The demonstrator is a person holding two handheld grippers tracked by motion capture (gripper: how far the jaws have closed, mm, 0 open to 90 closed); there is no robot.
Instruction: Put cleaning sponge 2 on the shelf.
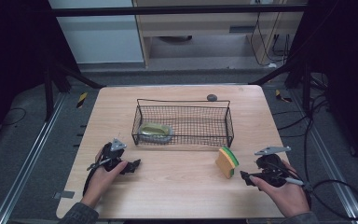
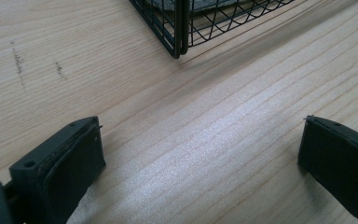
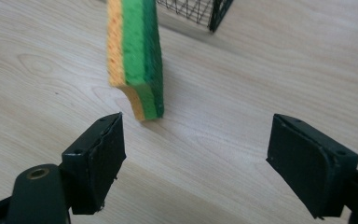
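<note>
A yellow-and-green sponge [image 1: 227, 162] is standing on edge on the wooden table [image 1: 177, 186], just in front of the front right corner of the black wire basket [image 1: 182, 125]. The right gripper [image 1: 252, 178] is resting low just to the right of the sponge, its fingers [image 3: 95, 158] standing apart with nothing between them; in the right gripper view the sponge is sitting ahead of the left finger, clear of both pads. The left gripper [image 1: 133, 166] is lying in front of the basket's front left corner, its fingers [image 2: 70, 161] spread wide over bare table. Inside the basket, at its left end, a second sponge, green on grey [image 1: 155, 131], is lying flat. A small dark round object [image 1: 212, 97] is sitting behind the basket.
</note>
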